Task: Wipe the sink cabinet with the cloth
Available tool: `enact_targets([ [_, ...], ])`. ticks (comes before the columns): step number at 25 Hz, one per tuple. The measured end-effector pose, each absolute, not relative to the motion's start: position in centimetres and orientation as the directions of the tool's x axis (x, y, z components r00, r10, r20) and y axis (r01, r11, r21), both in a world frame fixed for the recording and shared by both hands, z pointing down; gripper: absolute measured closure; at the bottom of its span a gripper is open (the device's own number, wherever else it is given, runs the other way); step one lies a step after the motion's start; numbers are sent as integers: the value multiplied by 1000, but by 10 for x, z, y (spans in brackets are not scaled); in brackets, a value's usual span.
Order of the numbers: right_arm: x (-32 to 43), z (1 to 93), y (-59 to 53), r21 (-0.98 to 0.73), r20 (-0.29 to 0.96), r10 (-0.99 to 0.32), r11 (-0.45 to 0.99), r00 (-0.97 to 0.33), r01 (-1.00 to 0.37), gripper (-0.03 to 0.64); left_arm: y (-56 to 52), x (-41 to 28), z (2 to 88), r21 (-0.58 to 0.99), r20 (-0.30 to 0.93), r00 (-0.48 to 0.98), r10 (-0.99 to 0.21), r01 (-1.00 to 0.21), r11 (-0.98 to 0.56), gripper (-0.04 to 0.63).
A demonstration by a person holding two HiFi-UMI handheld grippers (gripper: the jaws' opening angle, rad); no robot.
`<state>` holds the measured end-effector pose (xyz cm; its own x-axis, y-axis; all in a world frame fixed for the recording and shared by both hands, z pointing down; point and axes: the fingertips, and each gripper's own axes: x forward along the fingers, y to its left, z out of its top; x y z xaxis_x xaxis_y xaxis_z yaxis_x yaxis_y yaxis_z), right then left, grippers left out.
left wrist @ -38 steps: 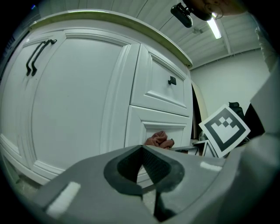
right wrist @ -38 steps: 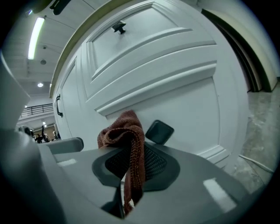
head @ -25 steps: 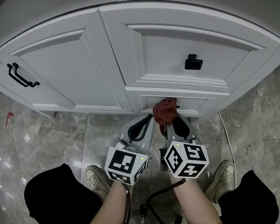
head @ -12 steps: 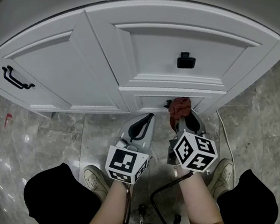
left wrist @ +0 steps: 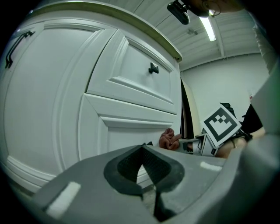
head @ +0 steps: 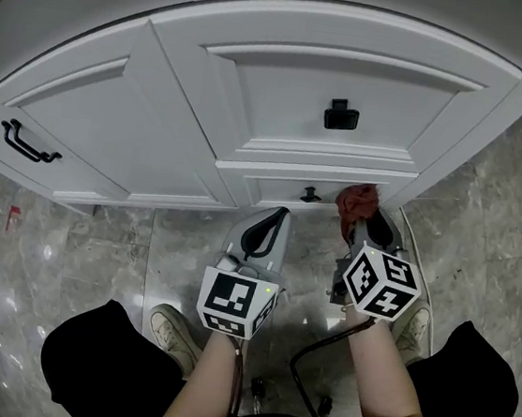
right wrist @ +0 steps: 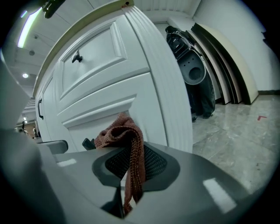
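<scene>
Right gripper view: right tool (right wrist: 131,162) clenches the reddish-brown knitted cloth (right wrist: 120,131) against the white panelled sink cabinet (right wrist: 100,57) straight ahead. Clenched empty, the left tool (left wrist: 142,165) sits farther back.

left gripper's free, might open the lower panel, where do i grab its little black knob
Probably pinch the knob across its sides, coming straight in at the panel: it stands proud of that flat face, and looks small enough for the fingers to span.
</scene>
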<state>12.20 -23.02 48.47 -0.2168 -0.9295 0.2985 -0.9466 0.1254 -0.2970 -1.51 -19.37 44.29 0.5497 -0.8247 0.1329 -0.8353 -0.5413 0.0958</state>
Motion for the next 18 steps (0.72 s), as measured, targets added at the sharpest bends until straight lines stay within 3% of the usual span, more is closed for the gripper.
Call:
enact_targets([
  [13,178,475,-217,-267,284,-955,10,-89,-964,529,-182,-3,447,135,129,571,-811,-820,-556,595],
  [18,116,509,-209,-289,331,-922,101,-198,-952,529,-183,-43,464,141,166,506,-846,-861,-488,595],
])
